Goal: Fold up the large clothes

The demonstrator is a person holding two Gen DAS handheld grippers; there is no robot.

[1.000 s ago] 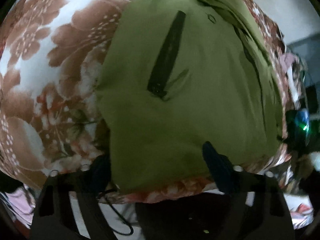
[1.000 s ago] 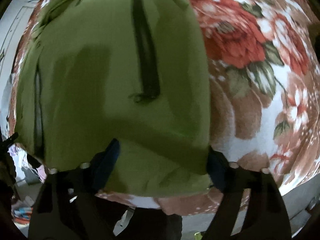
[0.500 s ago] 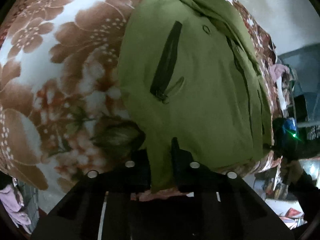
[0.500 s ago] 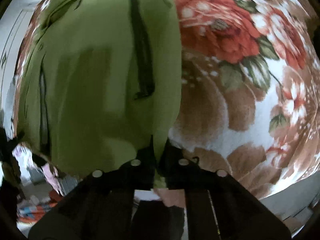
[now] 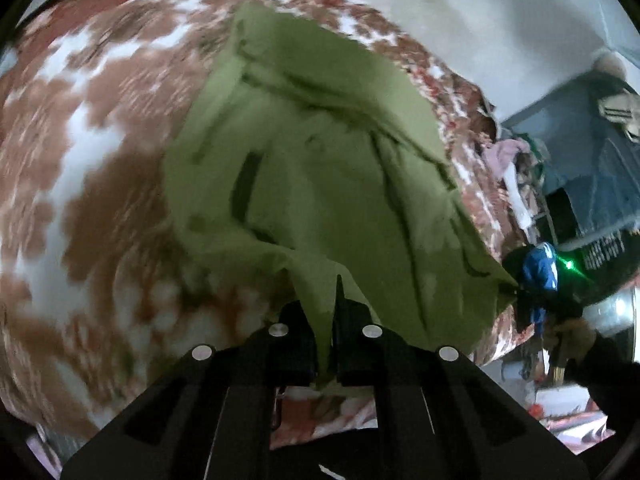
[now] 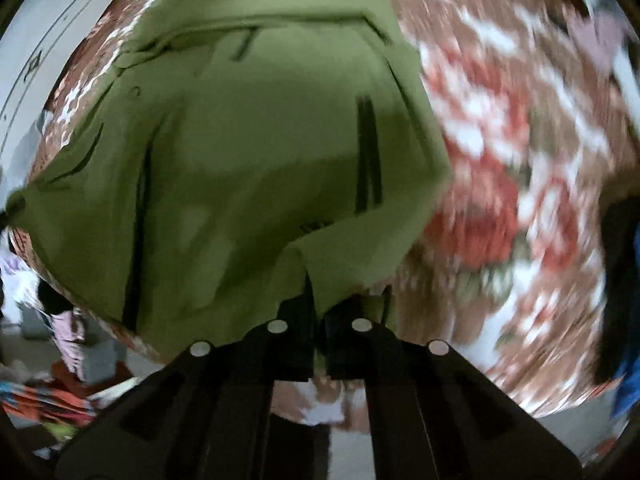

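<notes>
Fingers on our left gripper (image 5: pixel 325 322) and right gripper (image 6: pixel 318 320) are both clamped on the green garment's (image 5: pixel 328 168) near hem, lifted off the floral bed (image 5: pixel 80 168), pinched edges hidden, bedspread pattern motion-blurred.

Left wrist view looks steeply down along its fingers (image 5: pixel 344 316), close above the green garment (image 5: pixel 320 168). Right wrist view faces more steeply down, equally near. Both share the garment and floral bedspread (image 6: pixel 500 168).
</notes>
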